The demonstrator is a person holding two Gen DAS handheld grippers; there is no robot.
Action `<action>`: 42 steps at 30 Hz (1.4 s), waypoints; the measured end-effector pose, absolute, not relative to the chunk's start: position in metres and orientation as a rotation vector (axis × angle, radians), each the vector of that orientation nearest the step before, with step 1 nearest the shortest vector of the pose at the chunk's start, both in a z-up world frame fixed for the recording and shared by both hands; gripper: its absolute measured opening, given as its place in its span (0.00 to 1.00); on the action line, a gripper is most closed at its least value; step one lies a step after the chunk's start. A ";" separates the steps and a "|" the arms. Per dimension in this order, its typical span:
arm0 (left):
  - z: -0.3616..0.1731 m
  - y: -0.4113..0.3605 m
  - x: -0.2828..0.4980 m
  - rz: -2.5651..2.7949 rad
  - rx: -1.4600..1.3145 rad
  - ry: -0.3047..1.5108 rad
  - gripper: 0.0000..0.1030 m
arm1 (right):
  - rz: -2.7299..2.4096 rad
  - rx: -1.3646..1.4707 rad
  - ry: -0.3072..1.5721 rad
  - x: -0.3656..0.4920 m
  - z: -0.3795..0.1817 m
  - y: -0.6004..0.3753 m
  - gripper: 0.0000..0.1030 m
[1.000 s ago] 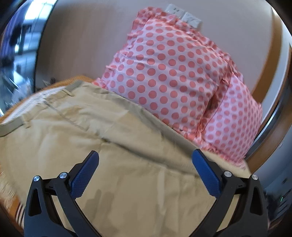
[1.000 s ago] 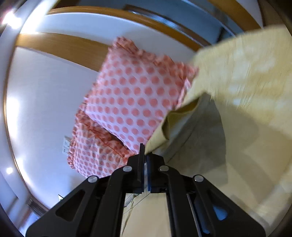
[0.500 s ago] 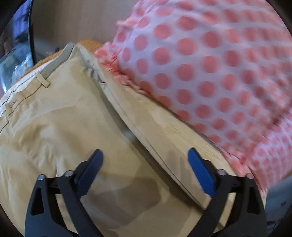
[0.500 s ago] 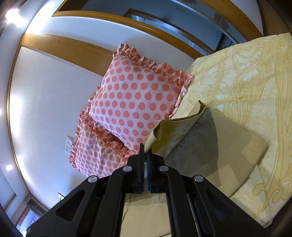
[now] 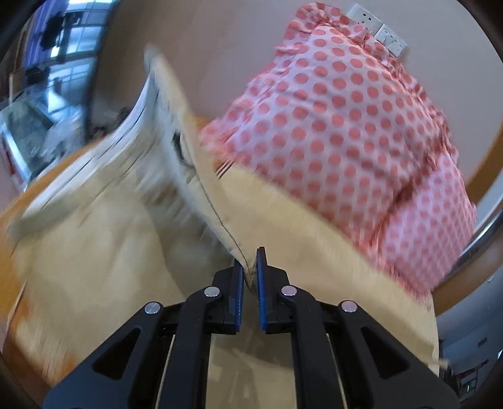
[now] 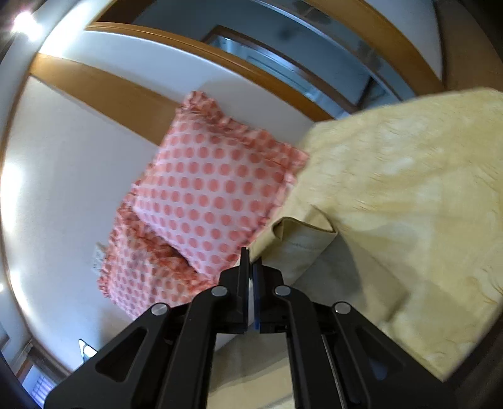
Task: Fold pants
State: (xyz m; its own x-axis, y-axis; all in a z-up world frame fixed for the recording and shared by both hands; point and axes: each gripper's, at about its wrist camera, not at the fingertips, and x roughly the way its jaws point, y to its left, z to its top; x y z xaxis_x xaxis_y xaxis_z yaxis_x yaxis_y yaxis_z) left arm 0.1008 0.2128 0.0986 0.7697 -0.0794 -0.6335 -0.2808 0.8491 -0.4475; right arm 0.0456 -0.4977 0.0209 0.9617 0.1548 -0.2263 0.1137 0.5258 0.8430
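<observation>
The tan pants (image 5: 103,239) lie on the bed, partly lifted and blurred by motion. My left gripper (image 5: 250,270) is shut on a seamed edge of the pants and holds it raised, so the waistband end (image 5: 157,81) stands up at the upper left. In the right wrist view my right gripper (image 6: 251,262) is shut on the hem edge of a pant leg (image 6: 301,242), which folds over just right of the fingers. The rest of that leg (image 6: 339,283) lies flat on the bed.
Two pink pillows with red dots (image 5: 339,132) lean against the wall behind the pants; they also show in the right wrist view (image 6: 213,195). A yellow patterned bedspread (image 6: 408,195) covers the bed. A wooden headboard band (image 6: 103,94) and wall sockets (image 5: 377,25) are behind.
My left gripper went from open over the flat pants to shut on their edge and lifted it. My right gripper stayed shut on the hem and shifted with it.
</observation>
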 end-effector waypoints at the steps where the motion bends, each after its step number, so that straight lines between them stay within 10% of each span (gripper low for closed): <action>1: 0.089 0.214 0.082 0.123 -0.557 0.717 0.07 | 0.004 1.022 0.314 0.045 0.016 -0.498 0.02; 21: 0.030 0.202 0.012 0.089 -0.486 0.803 0.07 | -0.257 1.046 0.478 0.009 -0.012 -0.500 0.03; 23: 0.030 0.201 0.009 0.081 -0.462 0.792 0.10 | -0.283 1.015 0.497 0.007 -0.009 -0.498 0.10; 25: 0.033 0.199 0.001 0.081 -0.435 0.778 0.13 | -0.312 0.982 0.477 -0.001 -0.001 -0.496 0.53; 27: 0.038 0.197 -0.009 0.087 -0.407 0.760 0.14 | -0.350 0.929 0.439 -0.009 0.010 -0.496 0.63; 33: 0.068 0.196 -0.037 0.184 -0.315 0.607 0.16 | -0.357 0.909 0.480 0.002 0.002 -0.505 0.45; 37: 0.077 0.195 -0.026 0.213 -0.275 0.547 0.75 | -0.342 0.842 0.493 0.017 -0.001 -0.492 0.32; 42: 0.067 0.196 -0.006 0.241 -0.235 0.545 0.76 | -0.312 0.738 0.514 0.034 -0.002 -0.476 0.08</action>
